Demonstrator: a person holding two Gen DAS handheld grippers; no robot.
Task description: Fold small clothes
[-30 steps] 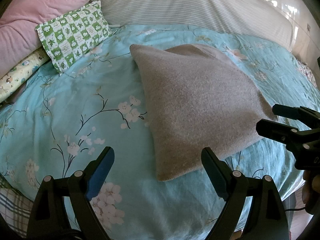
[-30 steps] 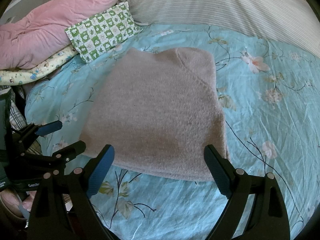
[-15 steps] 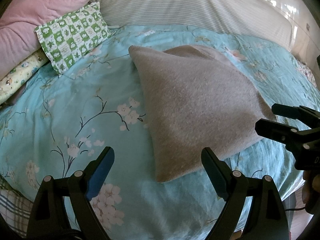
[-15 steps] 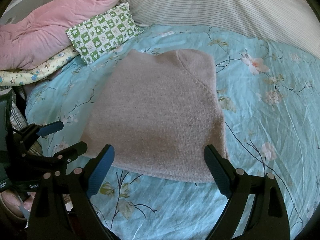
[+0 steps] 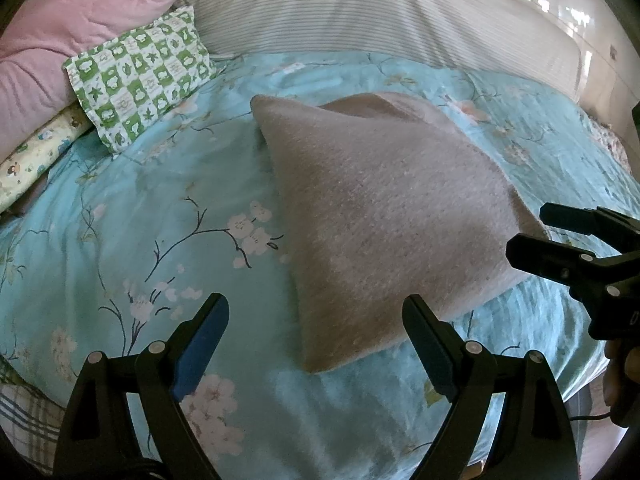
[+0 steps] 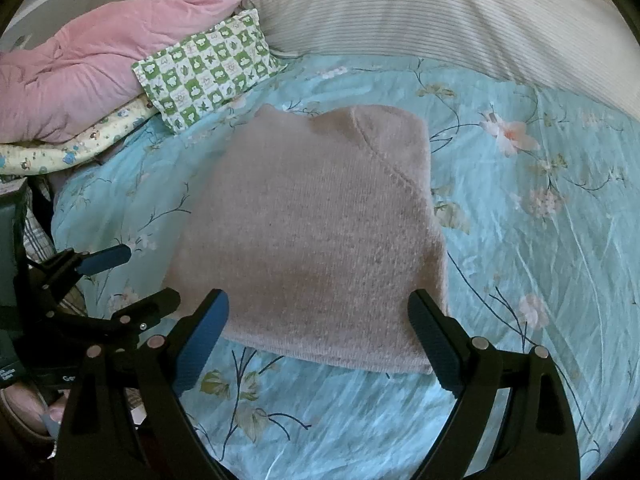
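- Soft daylight, fairly bright, with a bluish cast in both views
- Glare on the glossy wall (image 5: 576, 20) in the upper right of the left view; highlights there are blown out
- A dim shadow lies across the sweater (image 6: 312, 280) near its lower edge in the right view
- Strong fisheye bending; black vignette fills the corners
- The sheet (image 6: 340, 408) at the bottom of each frame is smeared and soft; the centre is sharper

only cut-off white lettering, "ge", shows on the left gripper (image 6: 120, 276) body at lower left of the right wrist view.
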